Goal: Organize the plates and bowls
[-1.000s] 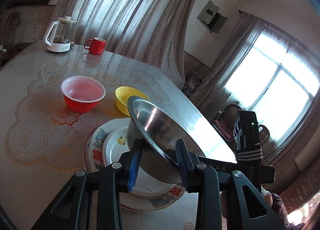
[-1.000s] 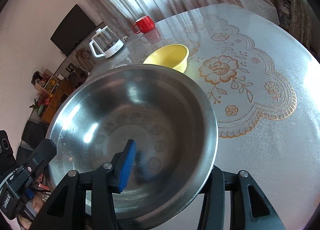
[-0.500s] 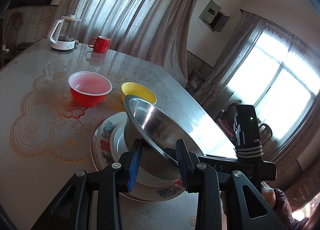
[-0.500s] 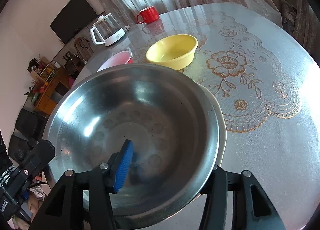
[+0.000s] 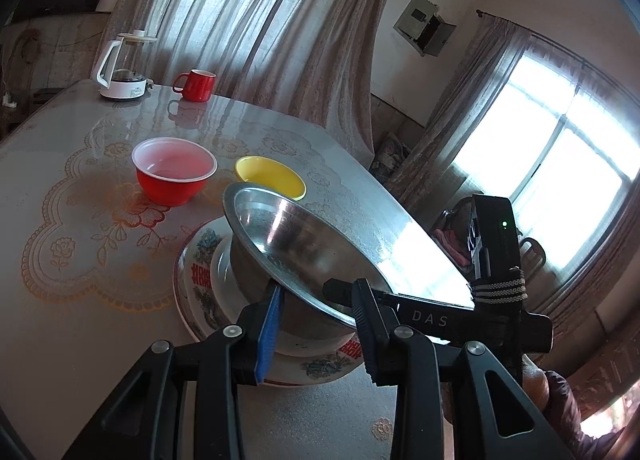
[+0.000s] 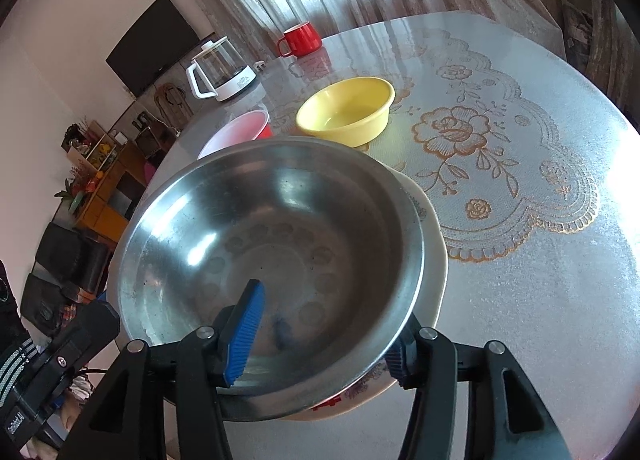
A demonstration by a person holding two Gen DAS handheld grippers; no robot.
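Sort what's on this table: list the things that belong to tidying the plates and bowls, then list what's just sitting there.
Part of the job:
- steel bowl, on the plates, with both grippers at its rim
- flowered plate
- white plate on it
- red bowl
- yellow bowl

Just lying about:
- red mug
- glass kettle

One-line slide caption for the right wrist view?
Right gripper straddling the steel bowl's rim, bowl sitting on stacked plates, yellow bowl behind.
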